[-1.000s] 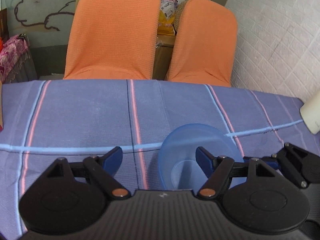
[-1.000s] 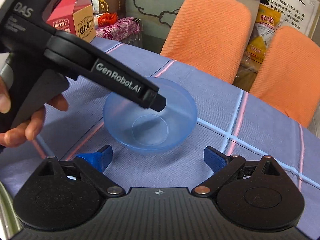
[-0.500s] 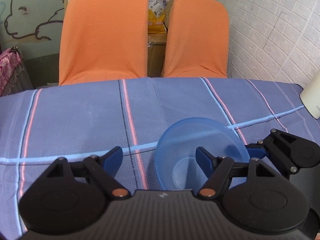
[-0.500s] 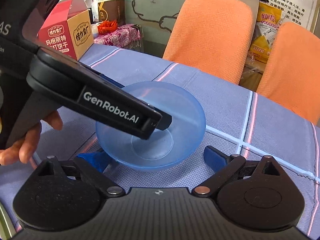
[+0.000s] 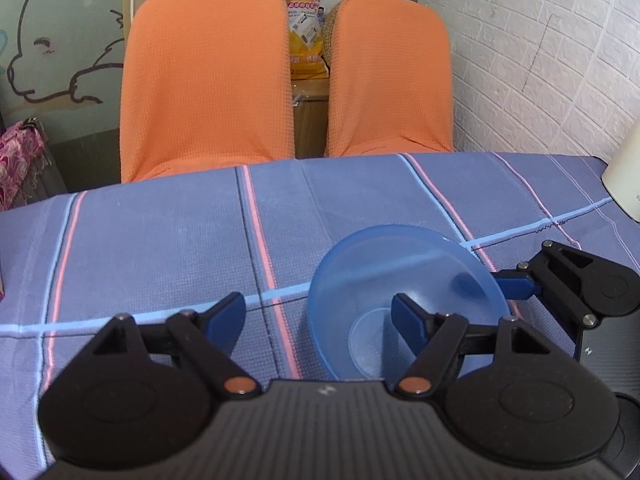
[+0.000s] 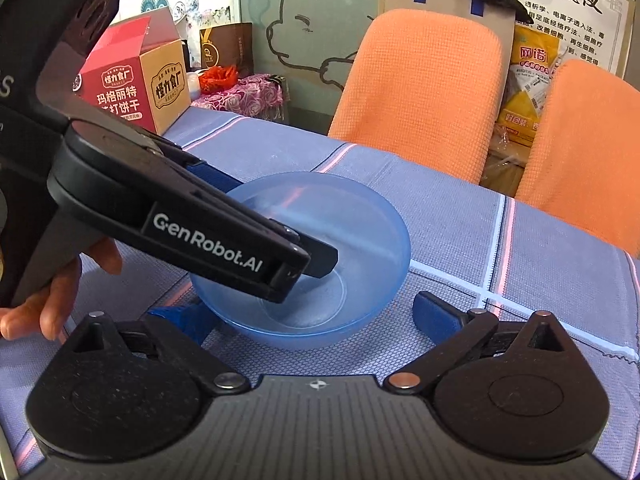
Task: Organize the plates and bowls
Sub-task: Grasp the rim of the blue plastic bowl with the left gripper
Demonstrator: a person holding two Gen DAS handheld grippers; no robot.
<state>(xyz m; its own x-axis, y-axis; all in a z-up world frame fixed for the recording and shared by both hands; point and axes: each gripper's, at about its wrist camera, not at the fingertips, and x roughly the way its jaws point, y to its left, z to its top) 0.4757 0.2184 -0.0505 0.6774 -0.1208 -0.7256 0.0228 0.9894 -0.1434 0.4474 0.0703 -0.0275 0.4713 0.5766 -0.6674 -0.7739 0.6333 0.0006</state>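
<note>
Readable stuff is mostly in the right wrist view. The left hand-held gripper (image 6: 316, 264) has "GenRobot.AI" printed in white down the side of its black arm, plus a lone "S" at the picture's left edge, the rest cut off. The red carton (image 6: 132, 88) on the bench has Chinese on it: "怪力食厂" on both its red and tan faces, and "玛格丽特" with "打饼干" under it on the red one. The white poster (image 6: 560, 0) on the wall has big brush-style characters, looks like "胜动制氢仪", with smaller lines below that I can't fully make out. The yellow bag (image 6: 528, 80) between the chairs says "网诺" in red. In the left wrist view the same bag (image 5: 306, 32) shows up, print too small to read.
</note>
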